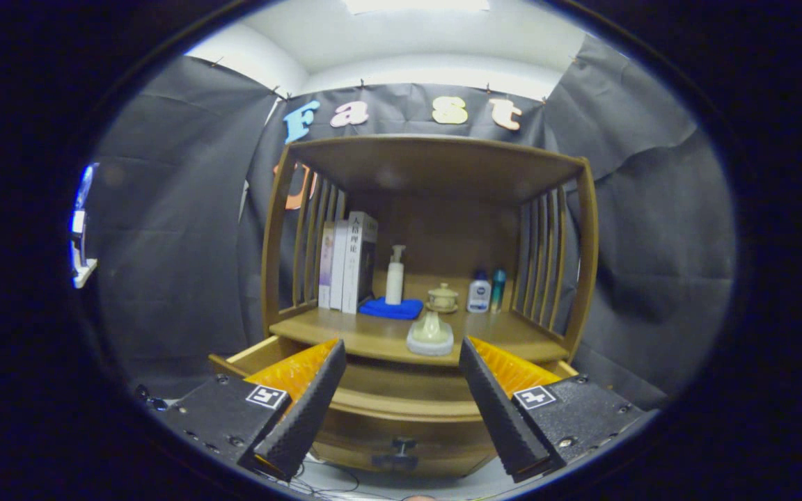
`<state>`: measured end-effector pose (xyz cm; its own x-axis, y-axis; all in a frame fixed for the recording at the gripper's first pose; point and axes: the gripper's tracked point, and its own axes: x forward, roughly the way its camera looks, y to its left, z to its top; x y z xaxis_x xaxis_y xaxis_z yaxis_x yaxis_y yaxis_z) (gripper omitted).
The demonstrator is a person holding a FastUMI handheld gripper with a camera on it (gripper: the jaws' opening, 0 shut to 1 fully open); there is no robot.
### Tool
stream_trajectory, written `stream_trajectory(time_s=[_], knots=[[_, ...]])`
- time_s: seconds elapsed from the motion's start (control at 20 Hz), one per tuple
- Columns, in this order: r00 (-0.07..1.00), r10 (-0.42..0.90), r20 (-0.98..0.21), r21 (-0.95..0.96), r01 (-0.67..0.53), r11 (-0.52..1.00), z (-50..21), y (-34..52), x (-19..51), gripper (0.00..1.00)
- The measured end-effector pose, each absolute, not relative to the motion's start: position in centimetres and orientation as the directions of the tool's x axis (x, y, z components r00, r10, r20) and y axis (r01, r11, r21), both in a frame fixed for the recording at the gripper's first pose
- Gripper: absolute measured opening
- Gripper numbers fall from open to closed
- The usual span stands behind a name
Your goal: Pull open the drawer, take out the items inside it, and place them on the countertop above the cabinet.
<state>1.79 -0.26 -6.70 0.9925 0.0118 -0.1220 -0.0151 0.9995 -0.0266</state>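
The claw (401,386) hangs wide open and empty, level, facing the pulled-out wooden drawer (401,400). A pale green ceramic lidded piece (430,334) sits near the front lip of the wooden bench (373,337) (easily knocked off). The drawer's contents are hidden, so reaching in blind risks a missed grip.

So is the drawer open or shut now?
Open: the drawer juts forward from under the countertop, between the spread tongs, which hold nothing.

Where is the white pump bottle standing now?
The white pump bottle stands on the blue cloth, right of the books, beyond the open gripper.
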Motion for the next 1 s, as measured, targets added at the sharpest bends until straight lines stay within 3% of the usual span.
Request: stream_trajectory(time_s=[0.75,1.0], knots=[[0.949,-0.06,-0.308,0.035,0.074,0.997,-18.8,-1.5,-0.4,1.0],[0.944,-0.101,-0.315,0.033,0.117,0.993,-19.7,-2.1,0.7,1.0]])
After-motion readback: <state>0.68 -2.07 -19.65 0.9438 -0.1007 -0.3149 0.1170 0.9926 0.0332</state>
